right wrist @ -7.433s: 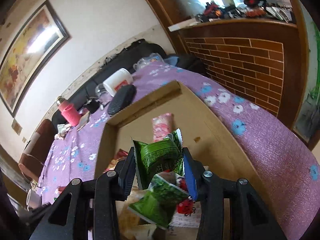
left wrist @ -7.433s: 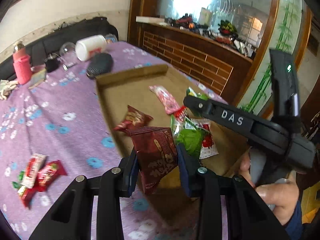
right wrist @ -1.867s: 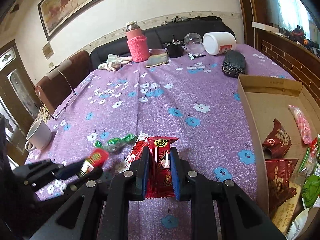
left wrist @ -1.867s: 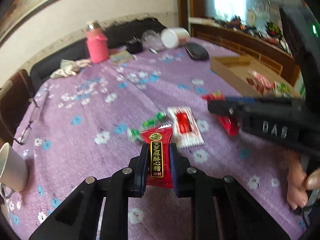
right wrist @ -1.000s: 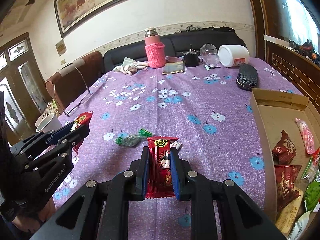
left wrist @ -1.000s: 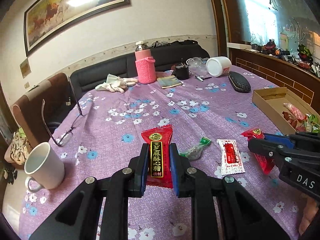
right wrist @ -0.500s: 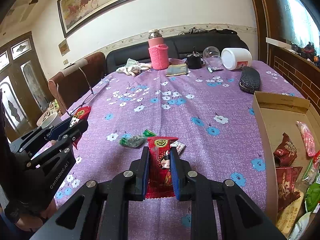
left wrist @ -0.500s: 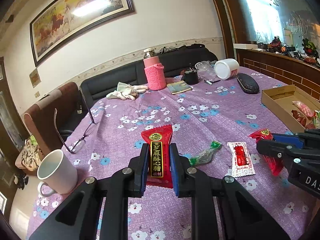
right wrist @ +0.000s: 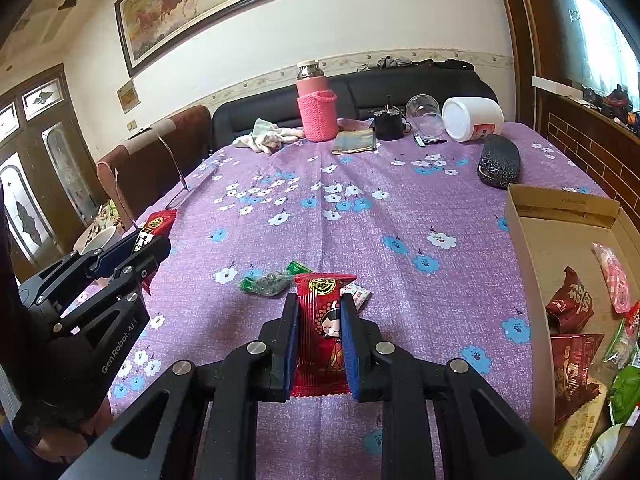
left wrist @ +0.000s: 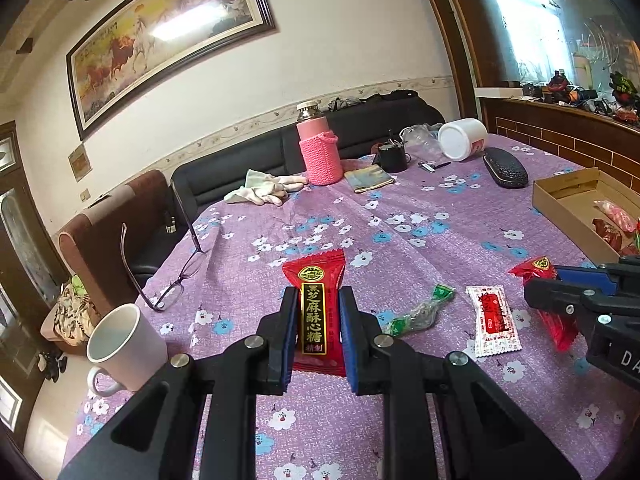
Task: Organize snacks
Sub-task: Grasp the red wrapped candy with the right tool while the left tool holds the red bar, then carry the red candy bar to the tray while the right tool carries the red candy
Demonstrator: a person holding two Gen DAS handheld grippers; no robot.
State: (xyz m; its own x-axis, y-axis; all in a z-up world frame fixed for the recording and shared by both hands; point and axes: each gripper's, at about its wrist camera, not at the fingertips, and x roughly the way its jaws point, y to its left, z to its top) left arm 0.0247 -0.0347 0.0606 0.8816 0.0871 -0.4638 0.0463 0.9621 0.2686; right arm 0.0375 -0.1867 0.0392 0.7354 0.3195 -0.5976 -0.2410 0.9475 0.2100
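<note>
My left gripper (left wrist: 318, 320) is shut on a red candy packet with a black and gold label (left wrist: 314, 268), held above the purple flowered tablecloth. My right gripper (right wrist: 318, 320) is shut on a red packet with a cartoon face (right wrist: 324, 288). Each gripper shows in the other's view: the right gripper (left wrist: 560, 284) at the right edge, the left gripper (right wrist: 156, 244) at the left. A green-wrapped candy (right wrist: 272, 282) and a white sachet with red print (left wrist: 494, 320) lie on the cloth between them. The cardboard box (right wrist: 560, 204) with several snack packets stands at the right.
A white mug (left wrist: 124, 344) and glasses (left wrist: 176, 276) sit near the table's left edge. At the far side stand a pink bottle (left wrist: 320, 152), a white jar on its side (left wrist: 460, 140), a black case (left wrist: 504, 166) and gloves (left wrist: 264, 192).
The left gripper has tipped up a little, so more wall and painting show. Both grippers keep the same hold on their red packets. The right gripper has barely moved.
</note>
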